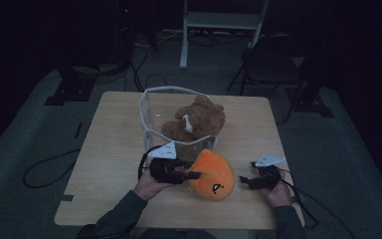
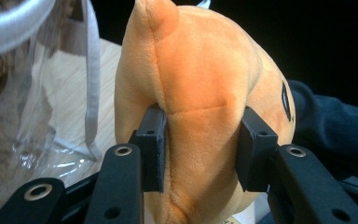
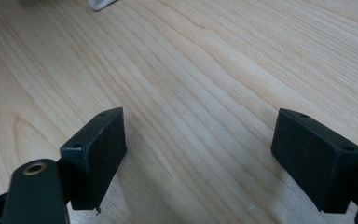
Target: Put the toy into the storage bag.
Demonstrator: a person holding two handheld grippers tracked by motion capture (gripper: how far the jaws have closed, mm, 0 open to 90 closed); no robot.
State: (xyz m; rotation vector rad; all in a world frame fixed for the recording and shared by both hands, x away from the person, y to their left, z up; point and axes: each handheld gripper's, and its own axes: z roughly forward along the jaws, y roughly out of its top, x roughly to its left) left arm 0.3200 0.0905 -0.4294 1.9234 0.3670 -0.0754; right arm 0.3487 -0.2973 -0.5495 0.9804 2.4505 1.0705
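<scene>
We see the left tool (image 1: 195, 175) clamped on an orange plush toy (image 1: 212, 174), its two black pads pressed into the soft body on either side of a seam. In the left gripper view the orange plush toy (image 2: 200, 107) bulges between the pads (image 2: 153, 148), with a small pointed ear rising above them and a dark stitched eye showing on the far side of the right pad. The toy sits just ahead of this tool, near the front edge of the tabletop (image 1: 114, 149); whether its base touches the wood we cannot tell.

Just beyond the left tool stands a clear plastic bag (image 1: 151, 117) with a white rim, open at the top, and inside it lies a brown teddy bear (image 1: 195, 122). In the left gripper view the bag's wall (image 2: 51, 116) hangs close beside the tool's left pad.

The right tool (image 1: 244, 181) rests low over the tabletop, apart from the toy on its other side. We see its jaws standing wide apart with bare wood grain (image 3: 200, 93) between them, gripping nothing.
</scene>
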